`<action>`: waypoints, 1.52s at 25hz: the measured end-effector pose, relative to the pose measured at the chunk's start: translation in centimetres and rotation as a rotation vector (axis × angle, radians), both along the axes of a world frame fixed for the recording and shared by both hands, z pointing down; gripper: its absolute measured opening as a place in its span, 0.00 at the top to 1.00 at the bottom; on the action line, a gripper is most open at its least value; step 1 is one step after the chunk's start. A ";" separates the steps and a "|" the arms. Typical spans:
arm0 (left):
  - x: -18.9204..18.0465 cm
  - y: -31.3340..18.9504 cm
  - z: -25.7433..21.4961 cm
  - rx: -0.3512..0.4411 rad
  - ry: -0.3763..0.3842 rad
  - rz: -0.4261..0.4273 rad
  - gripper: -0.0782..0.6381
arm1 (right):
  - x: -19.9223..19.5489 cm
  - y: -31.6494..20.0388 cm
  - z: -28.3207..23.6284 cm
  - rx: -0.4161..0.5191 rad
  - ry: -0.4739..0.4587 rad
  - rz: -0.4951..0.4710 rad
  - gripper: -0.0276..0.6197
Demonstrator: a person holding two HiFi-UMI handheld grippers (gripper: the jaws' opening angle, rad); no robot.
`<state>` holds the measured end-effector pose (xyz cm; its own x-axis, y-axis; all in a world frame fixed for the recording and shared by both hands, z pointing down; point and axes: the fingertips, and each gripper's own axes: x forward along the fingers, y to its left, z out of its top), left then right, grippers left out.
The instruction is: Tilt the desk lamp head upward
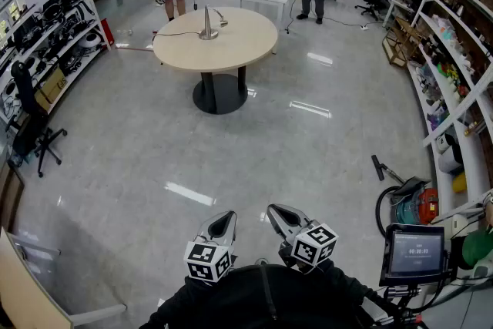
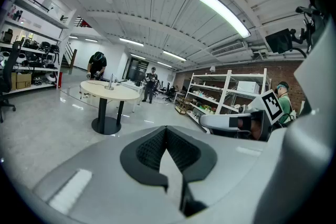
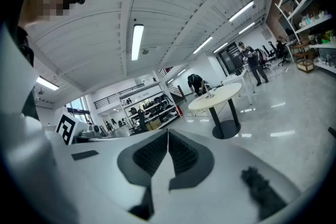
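Because the desk lamp (image 1: 208, 25) stands well out of reach on the round bench (image 1: 250, 54), the left gripper (image 1: 224, 220) and right gripper (image 1: 278, 213) likely just wait, fingers pressed together, empty.

From here the floor (image 1: 139, 158) reads as polished grey stone or tile, glossy enough to mirror the ceiling lights. On the far side, the round counter (image 1: 246, 42) has a pale, matt wood-look top, and the desk lamp (image 1: 208, 31) on it gleams like silvery metal. My left gripper (image 2: 167, 131) and right gripper (image 3: 168, 136) have smooth matt grey plastic shells. Their fingers (image 2: 149, 150) carry black ribbed pads.
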<state>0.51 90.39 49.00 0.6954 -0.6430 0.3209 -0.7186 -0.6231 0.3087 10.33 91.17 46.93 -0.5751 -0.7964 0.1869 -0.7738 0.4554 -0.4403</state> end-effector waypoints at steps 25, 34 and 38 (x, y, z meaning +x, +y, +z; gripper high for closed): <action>1.4 -9.1 1.9 -0.038 0.002 -0.005 0.88 | 1.9 -9.0 1.4 0.006 0.044 0.012 0.95; -4.9 -18.3 1.1 -0.020 0.037 -0.012 0.88 | -3.4 -17.2 1.2 -0.022 0.072 0.056 0.95; -7.7 -21.8 1.5 -0.030 0.049 -0.013 0.88 | -6.2 -20.6 1.3 -0.030 0.084 0.062 0.95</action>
<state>-7.21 68.54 50.46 0.7024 -0.6425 0.3065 -0.7102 -0.6036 0.3622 4.12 70.62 48.21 -0.5062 -0.8233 0.2566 -0.8349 0.3932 -0.3852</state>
